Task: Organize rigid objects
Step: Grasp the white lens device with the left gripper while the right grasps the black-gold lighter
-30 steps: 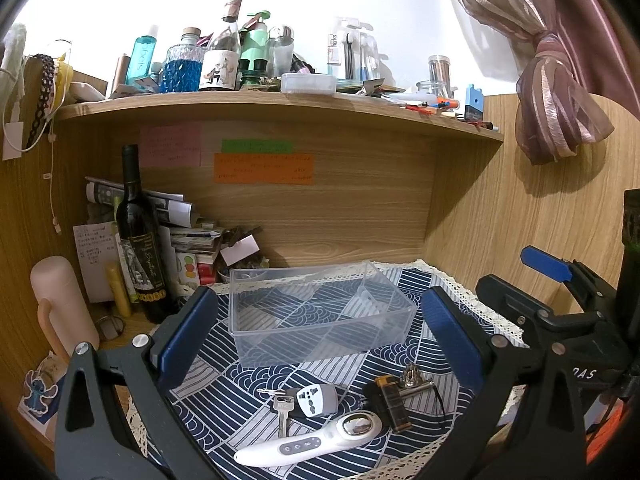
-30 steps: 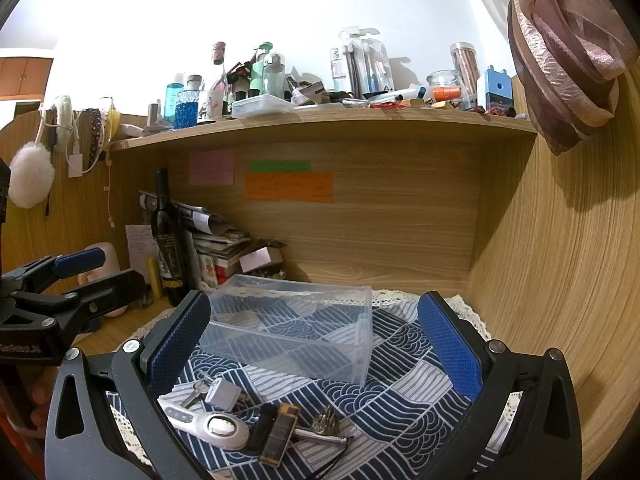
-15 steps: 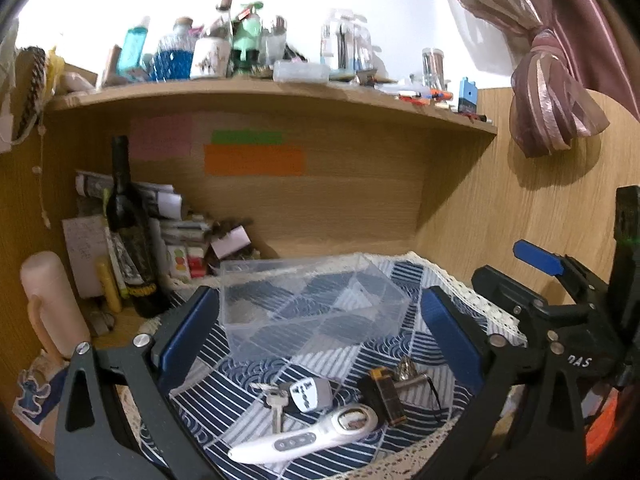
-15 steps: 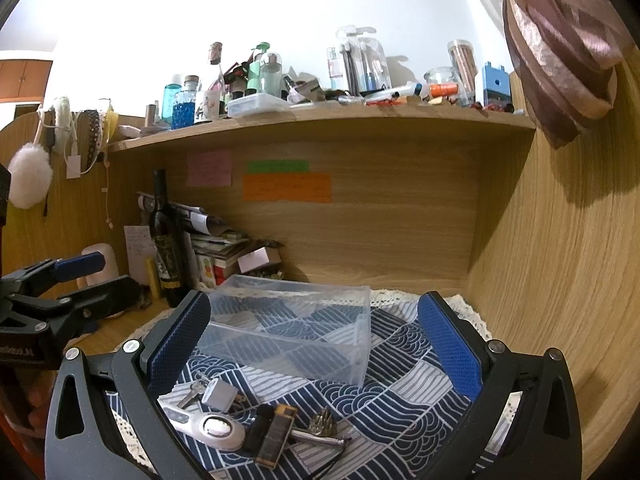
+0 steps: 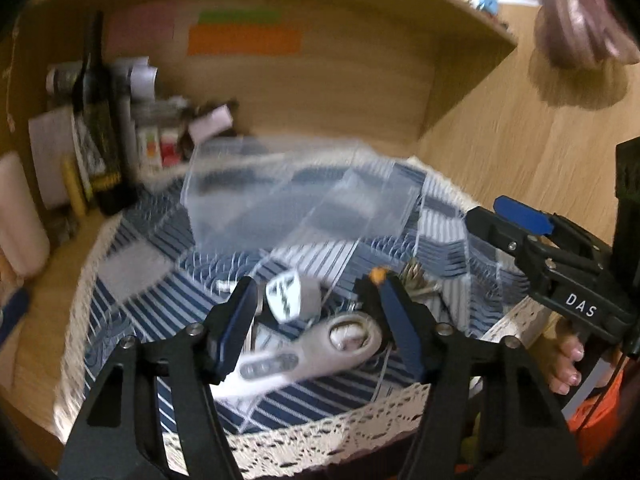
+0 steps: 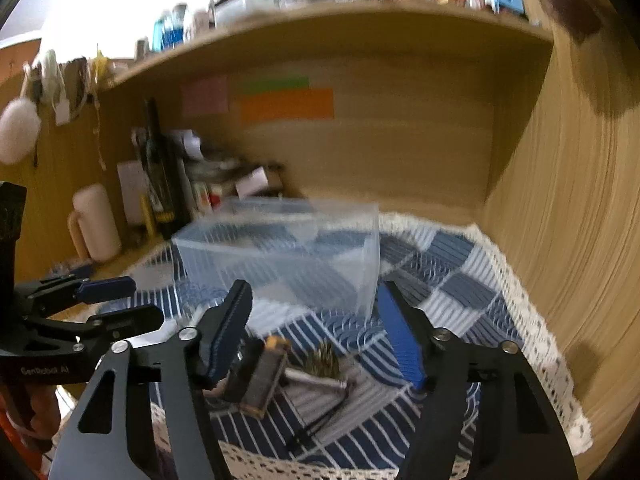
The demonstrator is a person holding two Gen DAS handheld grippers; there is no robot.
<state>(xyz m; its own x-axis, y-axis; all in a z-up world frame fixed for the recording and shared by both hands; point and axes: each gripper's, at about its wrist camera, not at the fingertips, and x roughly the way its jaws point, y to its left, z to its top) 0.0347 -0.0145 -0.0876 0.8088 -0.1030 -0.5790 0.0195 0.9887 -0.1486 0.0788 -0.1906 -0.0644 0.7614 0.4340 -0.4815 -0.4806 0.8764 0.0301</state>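
Clear plastic bin [image 5: 296, 196] at the back of the patterned cloth [image 5: 132, 264] on the bench, long axis left to right. White handheld device [image 5: 308, 350] lies slantwise, head up-right, between the left gripper [image 5: 316, 312] jaws, which are released. Brown rectangular case [image 6: 262, 376] tilts just inside the right gripper [image 6: 316, 320] left jaw; jaws released. Small white fob [image 5: 290, 298] just behind device. Lace hem near.

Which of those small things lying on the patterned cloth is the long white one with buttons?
The white handheld device with a round lens, lying between the left gripper fingers. The grey key fob behind it is short and stubby.
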